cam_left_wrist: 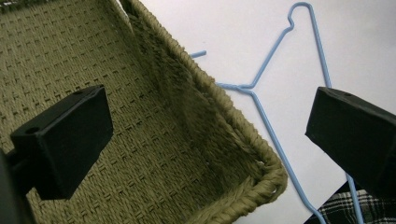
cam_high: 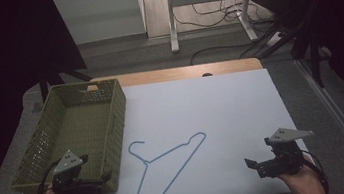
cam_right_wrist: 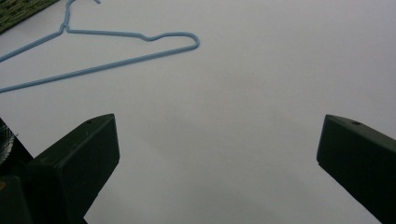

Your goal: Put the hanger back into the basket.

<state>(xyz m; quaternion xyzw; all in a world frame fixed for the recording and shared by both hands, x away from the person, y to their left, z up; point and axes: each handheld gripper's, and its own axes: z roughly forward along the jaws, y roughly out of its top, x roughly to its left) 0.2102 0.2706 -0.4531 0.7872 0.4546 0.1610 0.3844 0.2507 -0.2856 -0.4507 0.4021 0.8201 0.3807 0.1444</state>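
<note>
A light blue wire hanger [cam_high: 168, 160] lies flat on the white tabletop [cam_high: 222, 110], its hook pointing toward the green woven basket [cam_high: 52, 143] at the left. The hanger's near end reaches the table's front edge. My left gripper [cam_high: 101, 180] hovers at the basket's near right corner, open, nothing between its jaws. In the left gripper view the left gripper [cam_left_wrist: 210, 135] looks over the basket rim [cam_left_wrist: 238, 128], with the hanger [cam_left_wrist: 271, 63] beyond it. My right gripper [cam_high: 252, 165] is at the front right, open and empty, pointing left. In the right gripper view the right gripper [cam_right_wrist: 219, 158] is over bare tabletop, short of the hanger [cam_right_wrist: 123, 33].
The basket holds nothing that I can see. A wooden strip [cam_high: 177, 73] runs along the table's far edge. Beyond it are a desk frame [cam_high: 208, 6] and cables [cam_high: 233, 43] on the floor. Plaid cloth [cam_left_wrist: 345, 210] shows below the front edge.
</note>
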